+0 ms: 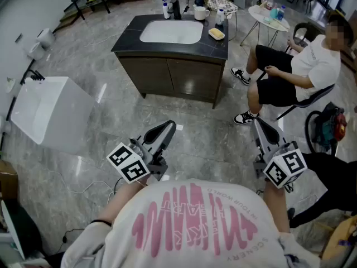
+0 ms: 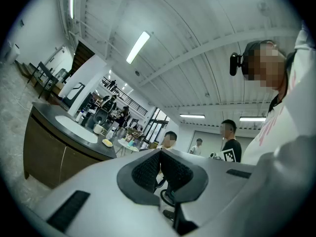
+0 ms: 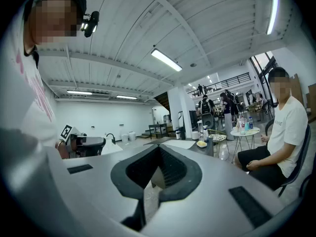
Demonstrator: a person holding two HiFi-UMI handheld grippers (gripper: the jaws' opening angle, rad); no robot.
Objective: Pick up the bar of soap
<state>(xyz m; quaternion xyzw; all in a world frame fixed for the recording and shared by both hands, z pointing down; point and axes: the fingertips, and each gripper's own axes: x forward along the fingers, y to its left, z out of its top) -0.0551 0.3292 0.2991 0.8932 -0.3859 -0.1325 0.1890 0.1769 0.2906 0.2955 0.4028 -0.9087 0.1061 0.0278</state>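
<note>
The yellow bar of soap [image 1: 216,33] lies in a small dish on the right end of the dark counter [image 1: 127,38], beside the white basin [image 1: 170,31]. It shows small and far off in the left gripper view [image 2: 107,142] and the right gripper view [image 3: 201,144]. My left gripper [image 1: 168,127] and right gripper [image 1: 260,125] are held close to my body, well short of the cabinet, both pointing toward it. Each is shut with nothing between its jaws; the pads [image 2: 149,169] [image 3: 170,167] meet.
A mug [image 1: 200,13] and bottles [image 1: 166,8] stand at the back of the counter. A person sits on a chair [image 1: 301,66] at the right, near a small round table [image 1: 269,14]. A white tub [image 1: 47,113] stands left; a backpack [image 1: 326,128] lies right.
</note>
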